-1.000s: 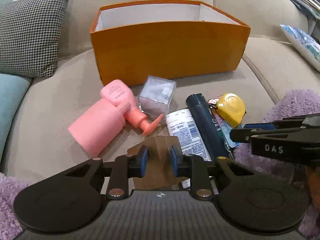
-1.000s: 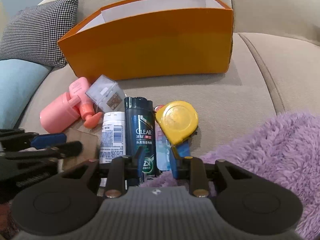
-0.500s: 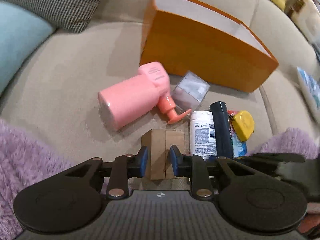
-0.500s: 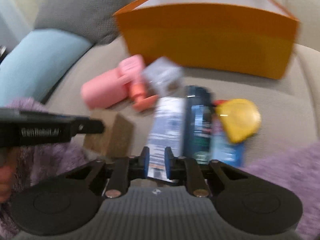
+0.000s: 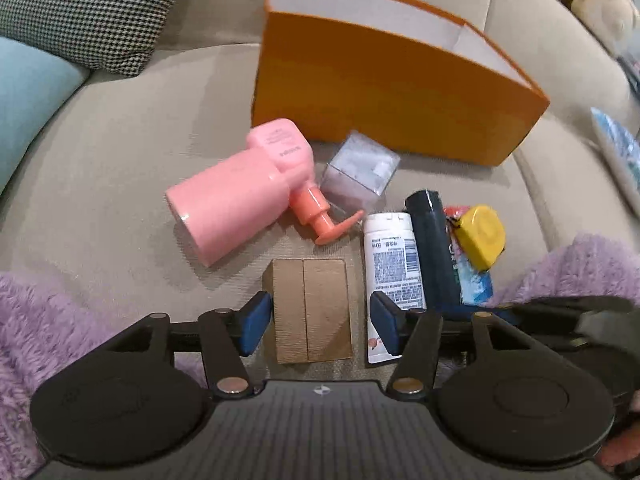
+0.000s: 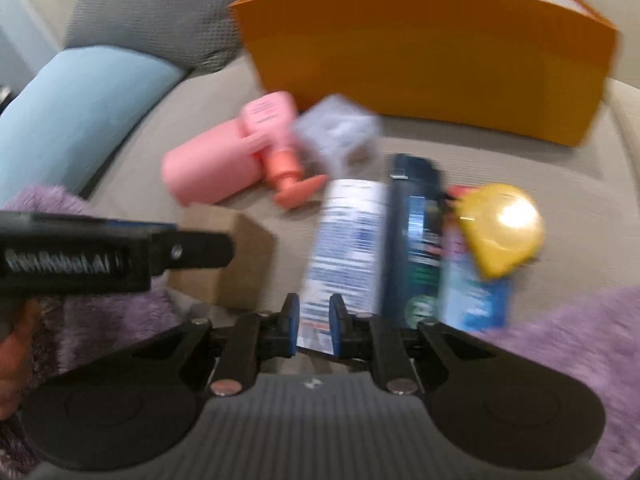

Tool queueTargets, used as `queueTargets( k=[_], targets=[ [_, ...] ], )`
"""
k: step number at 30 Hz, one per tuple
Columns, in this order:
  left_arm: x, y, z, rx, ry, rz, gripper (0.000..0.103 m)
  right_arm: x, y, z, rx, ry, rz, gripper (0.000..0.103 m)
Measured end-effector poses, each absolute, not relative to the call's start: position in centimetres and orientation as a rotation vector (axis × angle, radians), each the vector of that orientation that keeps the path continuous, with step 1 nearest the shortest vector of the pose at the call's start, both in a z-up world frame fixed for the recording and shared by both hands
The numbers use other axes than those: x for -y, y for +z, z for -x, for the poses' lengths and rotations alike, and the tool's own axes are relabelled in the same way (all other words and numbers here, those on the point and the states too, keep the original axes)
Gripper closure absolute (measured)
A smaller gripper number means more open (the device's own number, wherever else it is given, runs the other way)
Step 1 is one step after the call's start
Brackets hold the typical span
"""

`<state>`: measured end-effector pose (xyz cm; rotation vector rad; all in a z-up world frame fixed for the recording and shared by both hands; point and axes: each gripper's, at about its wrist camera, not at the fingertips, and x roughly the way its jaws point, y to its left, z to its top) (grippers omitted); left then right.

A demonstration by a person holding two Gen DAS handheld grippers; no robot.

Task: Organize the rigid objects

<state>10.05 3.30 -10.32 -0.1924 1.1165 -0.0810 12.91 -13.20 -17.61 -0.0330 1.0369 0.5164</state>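
A brown cardboard box [image 5: 310,308] lies on the sofa seat between the blue pads of my left gripper [image 5: 320,328]. Its jaws are opening and both pads stand off the box's sides. My right gripper [image 6: 314,326] is shut with nothing in it, hovering over the near end of a white tube [image 6: 344,236]. A dark shampoo bottle [image 6: 416,232], a yellow tape measure [image 6: 500,228] and a blue packet [image 6: 476,300] lie right of the tube. A pink pump bottle [image 5: 236,200] and a clear cube box [image 5: 360,172] lie before the open orange box [image 5: 392,92].
A houndstooth cushion [image 5: 92,12] and a light blue cushion [image 5: 28,92] sit at the left. Purple fluffy blanket [image 5: 40,320] covers the near corners on both sides. In the right wrist view my left gripper [image 6: 216,246] reaches in from the left, beside the brown box [image 6: 228,256].
My left jaws have spread wide around the brown box, and the gripper has come in over it. The right jaws closed and shifted left from the dark bottle to the white tube.
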Motion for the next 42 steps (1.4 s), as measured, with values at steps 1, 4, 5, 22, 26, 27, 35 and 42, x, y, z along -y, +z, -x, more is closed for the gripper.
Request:
queueTargets(
  k=[1, 4, 5, 22, 26, 27, 35, 42],
  targets=[
    [-3.1, -10.5, -10.1, -1.117, -0.074, 0.179, 0.037, 13.9, -17.3, -12.8, -1.031, 0.489, 0.028, 0.085],
    [-3.2, -10.9, -10.4, -1.127, -0.062, 0.178, 0.043, 15.7, -16.4, -12.5, -0.999, 0.417, 0.028, 0.084],
    [-3.2, -11.1, -10.5, -1.134, -0.053, 0.173, 0.050, 16.2, -16.3, -12.6, -0.991, 0.400, 0.017, 0.084],
    [-5.5, -5.9, -13.9, -1.044, -0.085, 0.233, 0.051, 9.8, -13.4, -19.0, -0.834, 0.656, 0.326, 0.052],
    [-6.1, -5.1, -15.4, -1.021, -0.088, 0.249, 0.051, 8.3, -13.8, -21.0, -0.849, 0.723, 0.426, 0.052],
    [-6.3, -5.0, -15.8, -1.020, -0.089, 0.254, 0.051, 8.1, -13.9, -21.2, -0.856, 0.739, 0.438, 0.052],
    [-6.4, -5.7, -17.2, -1.031, -0.091, 0.263, 0.051, 7.0, -14.7, -22.9, -0.928, 0.792, 0.478, 0.051],
    [-6.6, -5.7, -17.1, -1.029, -0.091, 0.271, 0.051, 6.8, -15.0, -23.6, -0.960, 0.781, 0.431, 0.052]
  ],
)
